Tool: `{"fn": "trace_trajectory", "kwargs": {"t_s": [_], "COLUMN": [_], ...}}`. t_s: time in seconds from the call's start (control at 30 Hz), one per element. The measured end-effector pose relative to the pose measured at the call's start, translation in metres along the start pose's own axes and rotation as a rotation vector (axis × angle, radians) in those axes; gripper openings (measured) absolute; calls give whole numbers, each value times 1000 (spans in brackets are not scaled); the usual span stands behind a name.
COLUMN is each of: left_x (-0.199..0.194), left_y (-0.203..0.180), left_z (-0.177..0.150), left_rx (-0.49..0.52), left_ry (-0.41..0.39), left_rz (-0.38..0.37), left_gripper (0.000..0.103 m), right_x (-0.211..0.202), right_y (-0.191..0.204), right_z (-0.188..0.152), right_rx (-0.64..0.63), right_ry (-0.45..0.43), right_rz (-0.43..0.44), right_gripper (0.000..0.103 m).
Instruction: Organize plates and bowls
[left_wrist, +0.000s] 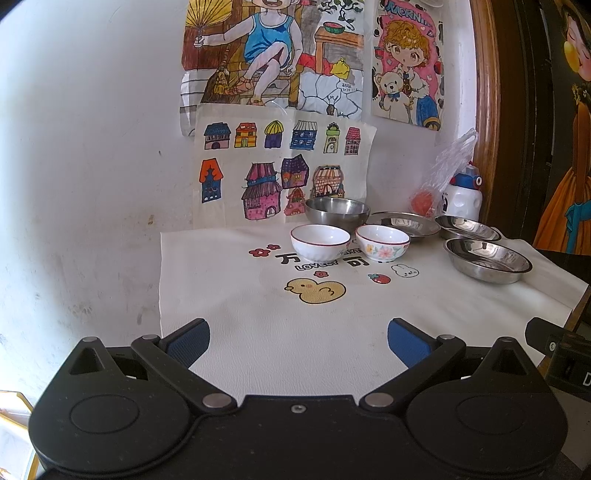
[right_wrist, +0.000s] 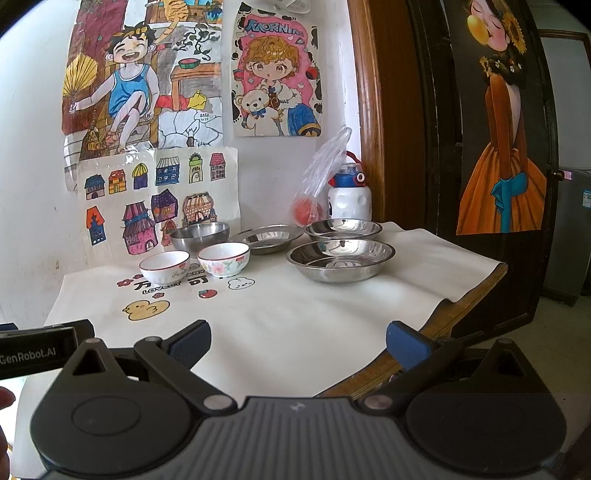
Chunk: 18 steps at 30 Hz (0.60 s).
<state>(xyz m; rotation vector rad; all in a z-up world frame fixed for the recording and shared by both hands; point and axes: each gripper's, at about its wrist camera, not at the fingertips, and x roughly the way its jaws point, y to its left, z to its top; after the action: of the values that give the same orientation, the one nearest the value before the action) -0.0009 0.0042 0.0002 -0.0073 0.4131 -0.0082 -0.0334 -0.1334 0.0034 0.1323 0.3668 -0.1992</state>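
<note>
In the left wrist view the left gripper (left_wrist: 298, 343) filled the bottom of the frame, its blue-padded fingers (left_wrist: 188, 341) spread wide with nothing between them, over the cream cloth (left_wrist: 258, 332) printed with a yellow duck (left_wrist: 316, 290). Right of centre, mid-frame, stood a plain white bowl (left_wrist: 320, 242) and, just beside it, a floral bowl (left_wrist: 382, 242); behind them sat a steel bowl (left_wrist: 337, 211). Further right lay three shallow steel plates: one (left_wrist: 404, 223) behind the floral bowl, one (left_wrist: 467, 226) at the far right, and the nearest (left_wrist: 487, 259) below it (none stacked on another). A white bottle (left_wrist: 462, 197) and a plastic bag (left_wrist: 448, 166) stood at the wall behind them.

In the right wrist view the right gripper (right_wrist: 298, 345) also held its fingers wide apart and empty, low in the frame. Left of centre were the white bowl (right_wrist: 164, 266) and floral bowl (right_wrist: 224, 259), the steel bowl (right_wrist: 199, 234) behind; to the right the plates (right_wrist: 340, 258) lay near the cloth's far edge. Drawings (right_wrist: 159, 199) covered the wall in the upper left.
</note>
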Motion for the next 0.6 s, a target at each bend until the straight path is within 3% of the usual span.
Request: {"fn": "trace_trajectory", "kwargs": {"t_s": [0.6], "left_x": [14], "left_y": [-8], "left_z": [1], "left_rx": [33], "left_ry": [7], "left_rz": [4], "left_gripper": [102], "right_x": [17], "right_y": [-9], "right_z": [-1], "right_rx": [3], "right_ry": [33], "right_rz": [-6], "right_gripper": [103]}}
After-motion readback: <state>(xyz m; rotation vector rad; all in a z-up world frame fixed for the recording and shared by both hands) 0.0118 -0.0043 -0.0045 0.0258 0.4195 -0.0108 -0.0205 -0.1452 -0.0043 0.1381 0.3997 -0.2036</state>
